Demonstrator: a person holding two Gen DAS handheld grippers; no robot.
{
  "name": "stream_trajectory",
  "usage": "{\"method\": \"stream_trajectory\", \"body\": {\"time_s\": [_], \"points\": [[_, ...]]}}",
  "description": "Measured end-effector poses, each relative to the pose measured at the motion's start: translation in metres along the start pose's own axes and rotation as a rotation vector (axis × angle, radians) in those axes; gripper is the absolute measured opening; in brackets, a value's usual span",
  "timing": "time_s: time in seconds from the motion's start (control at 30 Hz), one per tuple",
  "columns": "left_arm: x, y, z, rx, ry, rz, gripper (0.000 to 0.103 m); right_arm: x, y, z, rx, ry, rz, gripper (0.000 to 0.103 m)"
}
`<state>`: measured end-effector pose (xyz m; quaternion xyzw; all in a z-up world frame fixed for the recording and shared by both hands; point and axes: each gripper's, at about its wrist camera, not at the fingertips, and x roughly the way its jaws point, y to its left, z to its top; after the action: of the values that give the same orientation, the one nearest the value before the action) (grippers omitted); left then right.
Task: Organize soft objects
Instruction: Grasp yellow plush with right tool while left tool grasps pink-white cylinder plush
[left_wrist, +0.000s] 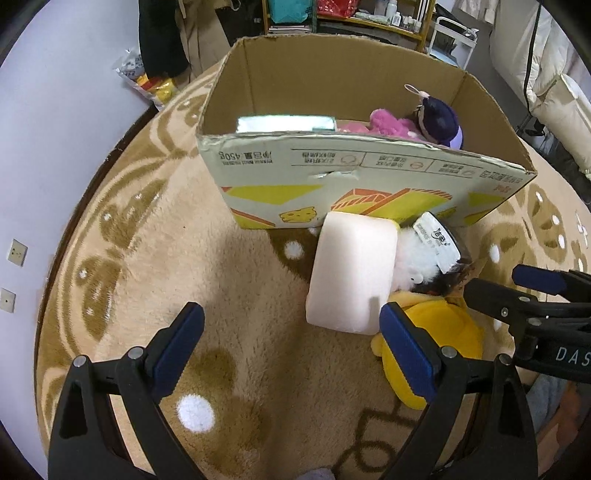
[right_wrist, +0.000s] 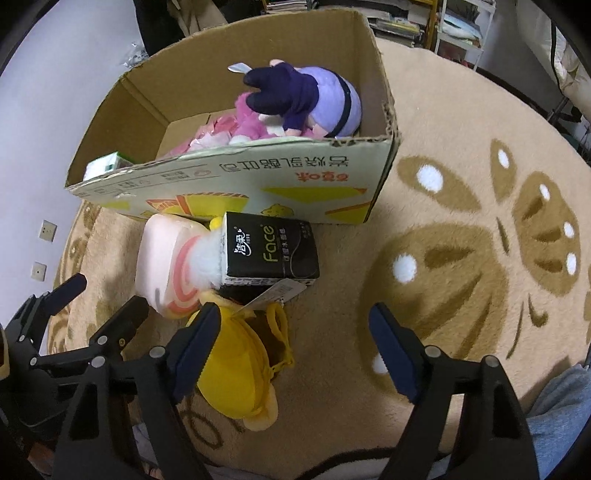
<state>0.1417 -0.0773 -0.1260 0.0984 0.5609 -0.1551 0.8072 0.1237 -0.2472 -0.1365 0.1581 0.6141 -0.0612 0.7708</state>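
Note:
An open cardboard box (left_wrist: 369, 173) (right_wrist: 236, 177) stands on the rug and holds a purple plush doll (left_wrist: 441, 122) (right_wrist: 314, 99), a pink plush (left_wrist: 388, 123) (right_wrist: 251, 127) and a green-white pack (left_wrist: 284, 123) (right_wrist: 105, 164). In front of the box lie a pale pink cushion (left_wrist: 351, 273) (right_wrist: 166, 258), a black tissue pack (right_wrist: 271, 249) (left_wrist: 437, 240) and a yellow plush (left_wrist: 439, 332) (right_wrist: 240, 365). My left gripper (left_wrist: 291, 343) (right_wrist: 107, 295) is open and empty, just left of the cushion. My right gripper (right_wrist: 291, 339) (left_wrist: 502, 284) is open and empty over the yellow plush.
A beige patterned round rug (right_wrist: 461, 221) (left_wrist: 155, 258) covers the floor. Shelves with clutter (left_wrist: 332, 14) stand behind the box. A white wall with sockets (left_wrist: 16, 253) is at the left. White bedding (left_wrist: 554, 74) is at the right.

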Motion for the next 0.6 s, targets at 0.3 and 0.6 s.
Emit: {"method": "stream_trajectory", "body": {"time_s": [0.3, 0.6], "points": [[0.015, 0.000, 0.006, -0.001, 0.028, -0.047, 0.095, 0.012, 0.000, -0.003, 0.002, 0.044, 0.004, 0.076], [0.019, 0.006, 0.012, -0.020, 0.030, -0.093, 0.095, 0.022, 0.006, -0.011, -0.003, 0.085, 0.052, 0.060]]}}
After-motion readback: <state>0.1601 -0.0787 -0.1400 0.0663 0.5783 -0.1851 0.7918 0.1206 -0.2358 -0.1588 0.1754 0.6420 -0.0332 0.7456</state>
